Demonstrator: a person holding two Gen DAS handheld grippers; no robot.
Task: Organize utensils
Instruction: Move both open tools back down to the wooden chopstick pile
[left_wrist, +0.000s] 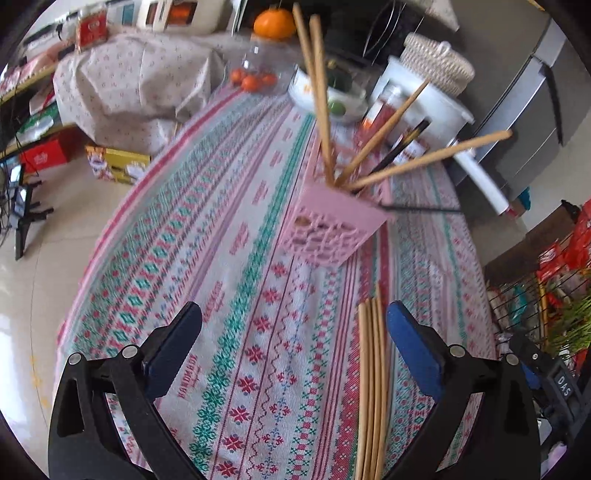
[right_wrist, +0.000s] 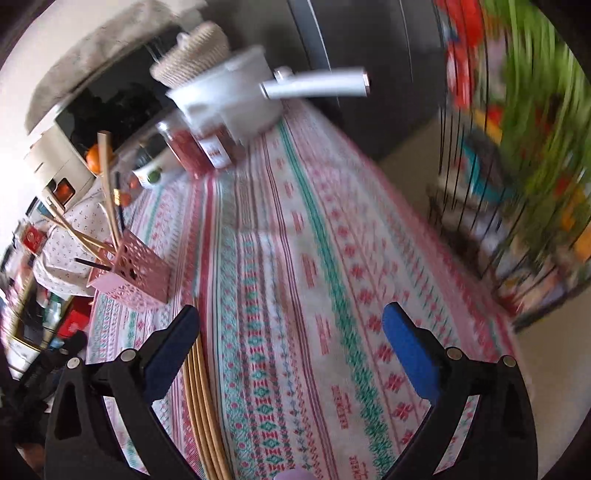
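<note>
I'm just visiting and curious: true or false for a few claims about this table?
1. The pink lattice plastic holder already contains wooden chopsticks. True.
2. The left gripper clamps a chopstick. False: it is open and empty.
3. A bundle of loose wooden chopsticks lies on the patterned tablecloth. True.
4. The white pot lies overturned. False: it stands upright.

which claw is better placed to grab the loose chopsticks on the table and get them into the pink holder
Left, probably. Its open claw has the loose chopsticks lying just inside its right finger, with the pink holder straight ahead. The right claw, also open, has them outside its left finger, and the holder sits far off to its left.
</note>
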